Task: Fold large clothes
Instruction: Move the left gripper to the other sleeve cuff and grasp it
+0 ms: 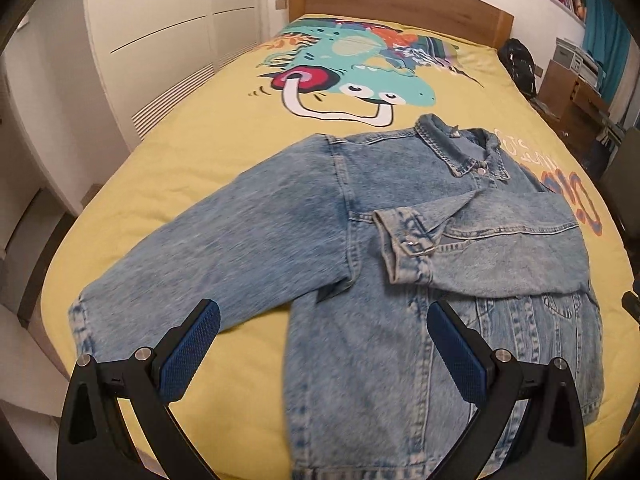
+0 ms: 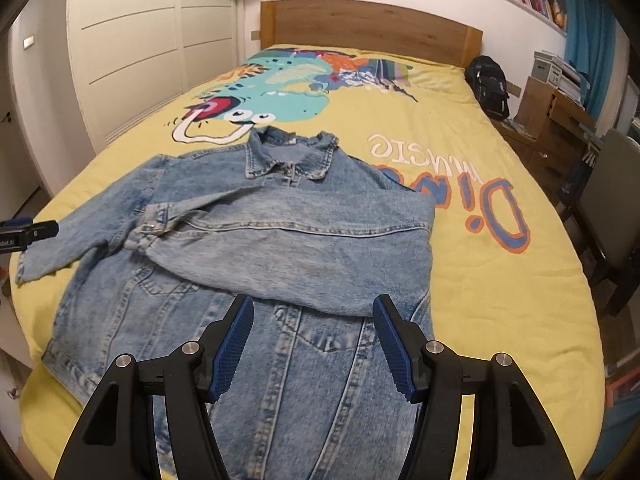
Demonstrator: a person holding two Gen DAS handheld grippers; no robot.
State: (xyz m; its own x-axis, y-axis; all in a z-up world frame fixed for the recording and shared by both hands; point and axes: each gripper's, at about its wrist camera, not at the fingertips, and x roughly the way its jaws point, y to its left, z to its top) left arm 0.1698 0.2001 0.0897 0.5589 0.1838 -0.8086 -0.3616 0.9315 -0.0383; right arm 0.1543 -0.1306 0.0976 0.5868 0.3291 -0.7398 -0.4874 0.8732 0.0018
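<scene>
A light blue denim jacket (image 1: pixel 360 360) lies front up on the yellow bedspread (image 1: pixel 192 160), collar toward the headboard. Its right sleeve (image 1: pixel 500 248) is folded across the chest, with the cuff (image 1: pixel 404 244) near the middle. Its left sleeve (image 1: pixel 208 248) lies spread out toward the bed's left edge. My left gripper (image 1: pixel 324 332) is open and empty above the jacket's lower left side. My right gripper (image 2: pixel 314 328) is open and empty above the lower front of the jacket (image 2: pixel 280 360), just below the folded sleeve (image 2: pixel 300 240). The left gripper's tip shows in the right wrist view (image 2: pixel 28 232).
The bedspread (image 2: pixel 500 320) has a dinosaur print. A wooden headboard (image 2: pixel 368 28) stands at the far end. White wardrobe doors (image 2: pixel 132 40) line the left side. A black backpack (image 2: pixel 488 84), boxes, a desk and a chair (image 2: pixel 608 200) stand to the right.
</scene>
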